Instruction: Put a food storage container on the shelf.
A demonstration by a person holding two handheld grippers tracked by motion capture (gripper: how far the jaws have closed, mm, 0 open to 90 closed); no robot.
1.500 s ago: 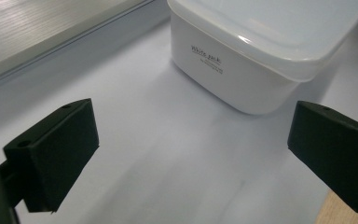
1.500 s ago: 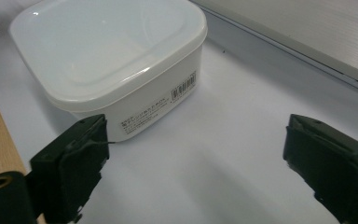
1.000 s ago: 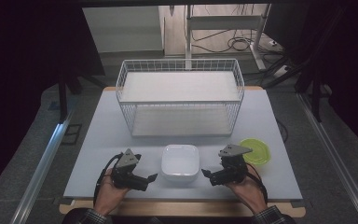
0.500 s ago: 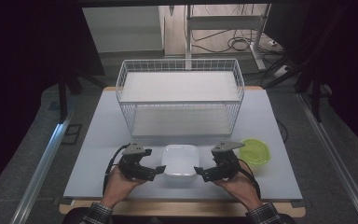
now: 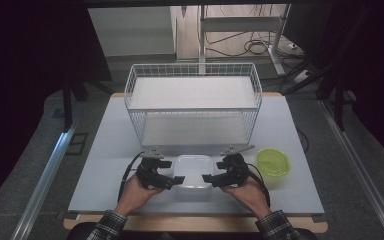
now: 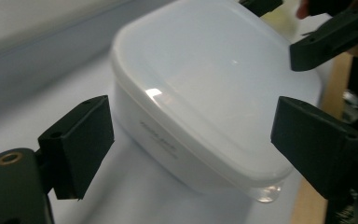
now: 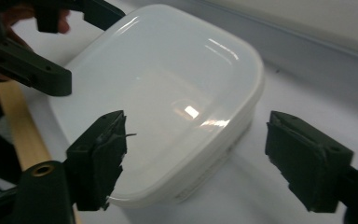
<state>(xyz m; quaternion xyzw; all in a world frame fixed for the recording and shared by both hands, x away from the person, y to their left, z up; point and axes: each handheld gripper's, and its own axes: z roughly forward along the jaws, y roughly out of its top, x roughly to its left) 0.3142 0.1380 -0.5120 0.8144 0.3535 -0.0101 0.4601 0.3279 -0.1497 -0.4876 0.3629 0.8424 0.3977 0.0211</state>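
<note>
The left gripper (image 5: 176,181) and right gripper (image 5: 206,178) are flanking a white lidded container (image 5: 193,171), jaws spread wide and clear of its sides; it is sitting near the table's (image 5: 105,150) front edge, a green lid (image 5: 273,162) lying beside it, a wire basket (image 5: 193,107) standing behind.

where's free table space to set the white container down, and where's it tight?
Free: the table left of the left gripper, up to the wire basket; the strips either side of the basket; the near right corner below the green lid. Tight: front centre, where both open grippers, right gripper included, flank the white container.
</note>
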